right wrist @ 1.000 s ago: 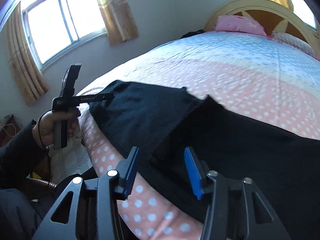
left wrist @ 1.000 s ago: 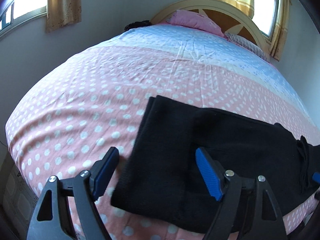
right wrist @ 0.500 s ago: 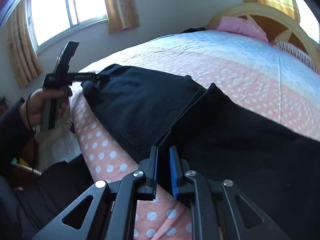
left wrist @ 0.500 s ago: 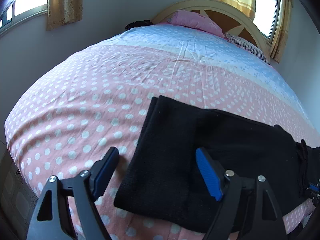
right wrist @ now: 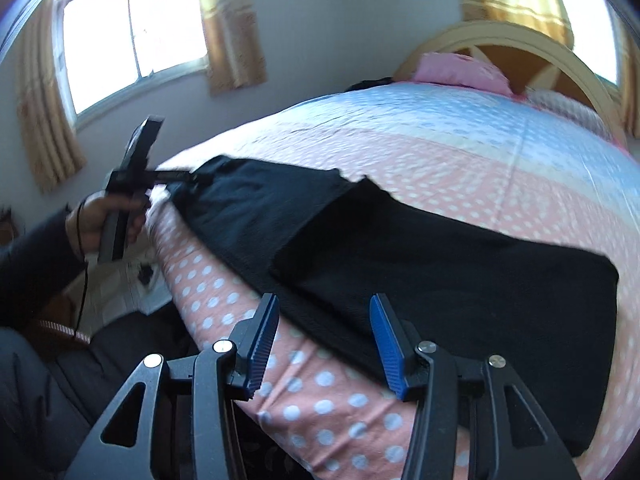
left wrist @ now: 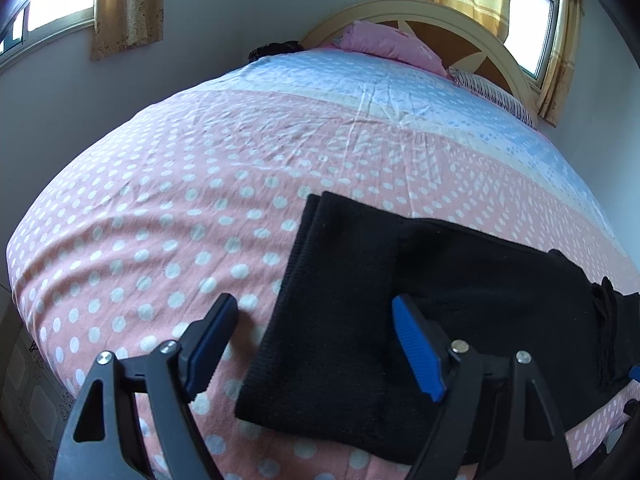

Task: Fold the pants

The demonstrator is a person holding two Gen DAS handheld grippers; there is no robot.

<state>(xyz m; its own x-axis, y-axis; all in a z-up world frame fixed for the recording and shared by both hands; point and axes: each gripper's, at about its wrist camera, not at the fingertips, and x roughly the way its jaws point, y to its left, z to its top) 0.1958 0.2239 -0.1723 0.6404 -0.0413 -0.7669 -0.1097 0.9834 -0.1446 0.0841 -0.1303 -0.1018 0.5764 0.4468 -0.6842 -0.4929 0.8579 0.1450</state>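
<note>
Over the bed's near edge, both the left gripper [left wrist: 314,340] and right gripper [right wrist: 324,346] gape above the black pants [right wrist: 440,264], gripping nothing

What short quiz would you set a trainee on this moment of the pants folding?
1. True or false: the black knit pants lie on a plain white sheet.
2. The left gripper is: A) shut on the pants, B) open above the pants' edge, C) out of view.
3. What rests against the curved wooden headboard?

Key:
1. False; they lie on a pink white-dotted bedsheet.
2. B.
3. A pink pillow.
</note>
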